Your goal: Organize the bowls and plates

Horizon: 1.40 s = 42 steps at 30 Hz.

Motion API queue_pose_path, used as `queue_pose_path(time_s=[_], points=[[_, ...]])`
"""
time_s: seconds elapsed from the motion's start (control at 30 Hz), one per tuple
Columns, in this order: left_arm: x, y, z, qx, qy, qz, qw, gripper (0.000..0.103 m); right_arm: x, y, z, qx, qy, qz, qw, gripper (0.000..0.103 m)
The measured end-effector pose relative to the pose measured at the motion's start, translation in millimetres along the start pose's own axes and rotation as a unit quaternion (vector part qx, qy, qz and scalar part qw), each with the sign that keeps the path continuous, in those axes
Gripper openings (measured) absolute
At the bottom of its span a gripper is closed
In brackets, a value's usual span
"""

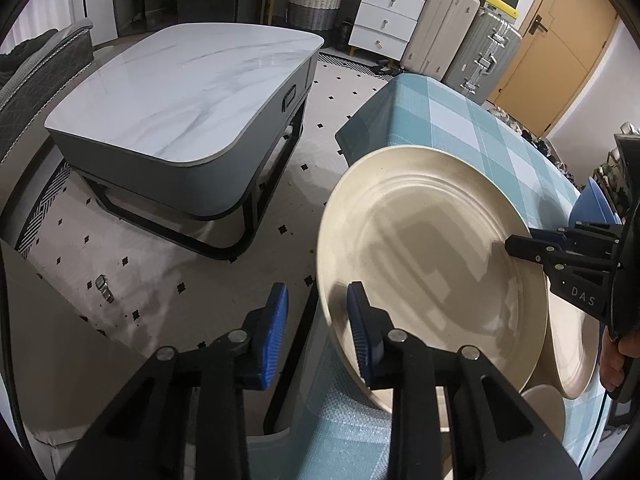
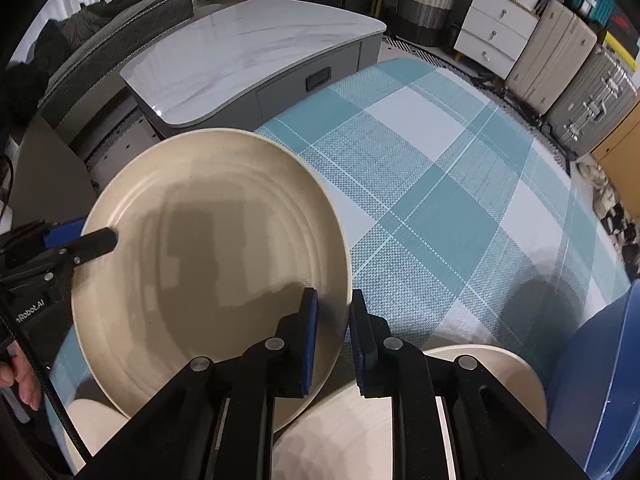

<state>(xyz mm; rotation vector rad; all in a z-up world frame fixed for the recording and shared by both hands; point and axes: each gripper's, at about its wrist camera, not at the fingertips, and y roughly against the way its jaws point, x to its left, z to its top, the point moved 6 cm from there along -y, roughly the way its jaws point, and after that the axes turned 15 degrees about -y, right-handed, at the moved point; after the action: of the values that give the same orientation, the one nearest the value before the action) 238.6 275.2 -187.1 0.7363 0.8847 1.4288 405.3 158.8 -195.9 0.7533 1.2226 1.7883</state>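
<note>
**A:** Left wrist view: the left gripper (image 1: 318, 332) has its jaws wide apart, straddling the near rim of the cream plate (image 1: 420, 248). One blue pad lies over the plate's face. The other sits out past the edge, with floor (image 1: 160, 280) showing in the gap. By my read it isn't gripping.

**B:** So what carries the plate?

**A:** The right gripper (image 2: 334, 332), on the opposite rim. Its jaws are drawn in close, one pad on each side of the lip. The plate is up off the surface (image 1: 460, 120), tilted, and its left part hangs out beyond the surface edge.

**B:** Risk?

**A:** It's a one-sided pinch on a broad disc, so the plate could pivot in the pads and sag. If it slips, the left part hangs over hard floor. If the left jaws close off-centre, they could knock the rim rather than catch it. Set down too steeply, it would clip the second cream plate (image 2: 400, 420) lying just beneath.

**B:** Materials?

**A:** The plate is matte cream, round and shallow, with concentric ridges stepping down to a flat well and a raised lip. It looks hard and smooth, so likely slick against the pads. The pads themselves are ribbed and blue, on black arms. The surface has a woven cloth in teal-and-white check, which should give some cushion. Far right there's a blue dish (image 2: 600, 380), glossy and curved. Only part of it is in view, so I can't tell whether it's a bowl or a plate.
</note>
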Motion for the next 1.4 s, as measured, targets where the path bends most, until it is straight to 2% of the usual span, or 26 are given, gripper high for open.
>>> queue_pose_path(time_s=[0.1, 0.23, 0.43, 0.53, 0.8, 1.0, 1.13, 1.4], points=[[0, 1, 0, -0.002, 0.002, 0.004, 1.0, 0.028, 4, 0, -1, -0.003, 0.004, -0.007, 1.0, 0.015], [-2, 1, -1, -0.004, 0.007, -0.009, 0.9999, 0.018, 7, 2, -4, -0.01, 0.011, -0.022, 1.0, 0.015], [-7, 0, 1, 0.005, -0.007, -0.011, 0.9999, 0.016, 12, 10, -7, -0.025, 0.016, -0.039, 0.999, 0.015], [-6, 2, 2, 0.007, -0.005, -0.01, 0.9999, 0.016, 10, 10, -7, -0.023, 0.009, -0.037, 0.999, 0.011], [-8, 1, 1, 0.017, -0.011, 0.005, 0.9998, 0.016, 5, 6, -4, -0.007, -0.015, -0.011, 1.0, 0.01], [-5, 1, -2, 0.018, -0.005, 0.002, 0.9998, 0.016, -4, 1, -2, 0.028, -0.039, 0.051, 0.998, 0.011], [-5, 0, -1, 0.019, -0.007, 0.002, 0.9998, 0.016, -3, -3, -3, 0.06, -0.054, 0.083, 0.993, 0.017], [-5, -1, 0, 0.029, 0.001, -0.01, 0.9995, 0.015, -3, 1, -2, 0.056, -0.076, 0.084, 0.992, 0.015]])
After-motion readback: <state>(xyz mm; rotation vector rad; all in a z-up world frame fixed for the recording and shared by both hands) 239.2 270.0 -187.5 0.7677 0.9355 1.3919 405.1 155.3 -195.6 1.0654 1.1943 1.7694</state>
